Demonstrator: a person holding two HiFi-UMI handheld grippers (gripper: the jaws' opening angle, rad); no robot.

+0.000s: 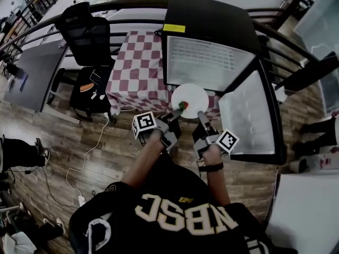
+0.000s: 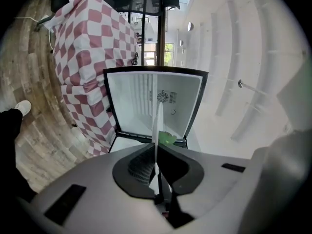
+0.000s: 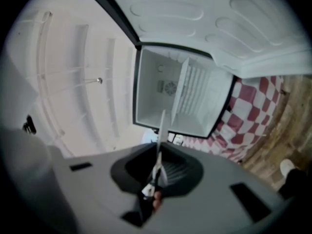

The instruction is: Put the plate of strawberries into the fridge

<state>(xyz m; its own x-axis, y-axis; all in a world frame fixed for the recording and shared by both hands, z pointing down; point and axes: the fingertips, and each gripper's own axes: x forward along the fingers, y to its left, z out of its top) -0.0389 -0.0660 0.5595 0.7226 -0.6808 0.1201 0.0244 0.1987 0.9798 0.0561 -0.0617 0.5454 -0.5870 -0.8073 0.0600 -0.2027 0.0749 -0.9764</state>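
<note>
Carrying the plate point(image 1: 189, 98) between both hands, you have it pinched by the rim on two sides. Your left hand-held gripper point(image 1: 176, 112) is clamped on its near-left edge and your right hand-held gripper point(image 1: 202, 115) on its near-right edge, and each gripper view shows the thin white rim edge-on between closed jaws. The strawberries point(image 1: 183, 106) sit toward the plate's near-left side, just beside the left grip.

What matters now is that the fridge point(image 1: 207, 62) lies straight ahead of the plate with its open cavity facing you. The plate hangs at the cavity's mouth and is not yet inside. Both jaws point into the opening, and neither hand looks nearer to it than the other. The line between your two grips runs across the opening, so the plate should go in broadside.

The fridge door point(image 1: 247, 115) stands swung out on your right, close beside the right hand. The counter point(image 1: 139, 67) with the checked cloth lies to the left of the fridge. I judge the door side to be the tighter one, so push straight forward and keep the plate level.
</note>
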